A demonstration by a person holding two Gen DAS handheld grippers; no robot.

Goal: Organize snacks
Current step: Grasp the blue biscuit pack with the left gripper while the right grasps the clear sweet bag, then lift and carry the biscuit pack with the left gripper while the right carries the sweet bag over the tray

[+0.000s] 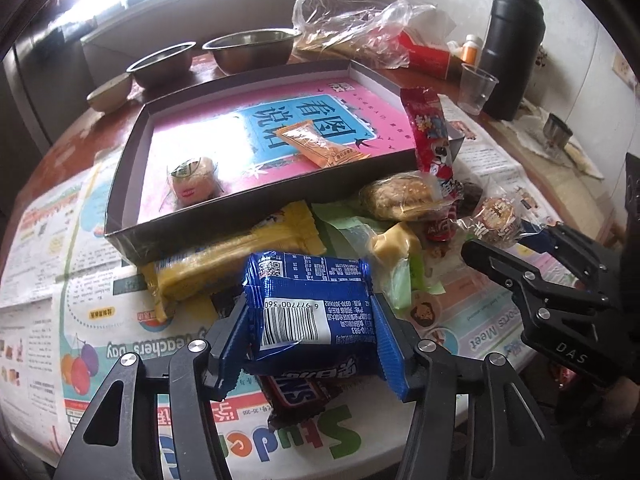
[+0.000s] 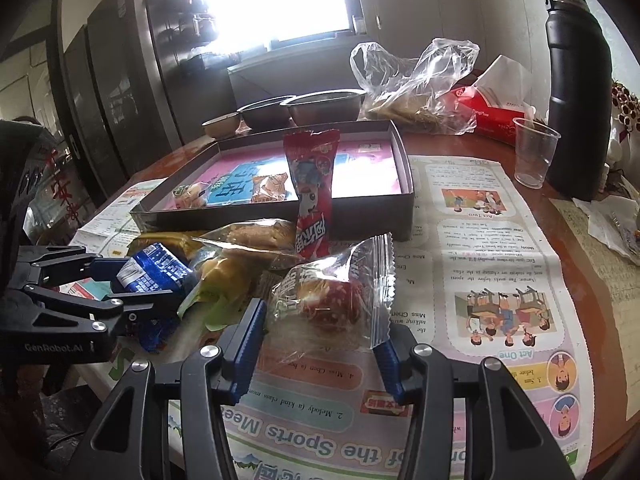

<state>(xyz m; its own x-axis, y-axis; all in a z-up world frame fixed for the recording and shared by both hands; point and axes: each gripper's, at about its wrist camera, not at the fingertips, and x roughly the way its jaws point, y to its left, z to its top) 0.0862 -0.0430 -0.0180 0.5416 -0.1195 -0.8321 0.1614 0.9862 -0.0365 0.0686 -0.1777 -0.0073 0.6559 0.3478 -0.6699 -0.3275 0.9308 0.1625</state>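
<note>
While box holds two snacks | left jaws grip blue packet | right jaws seemingly grip clear-wrapped cake

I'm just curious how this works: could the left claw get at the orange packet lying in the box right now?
Probably not as things stand. The left claw is already closed on a blue packet, so it has no free grip. The orange packet lies uncovered in the open box, so the way itself looks free.
</note>
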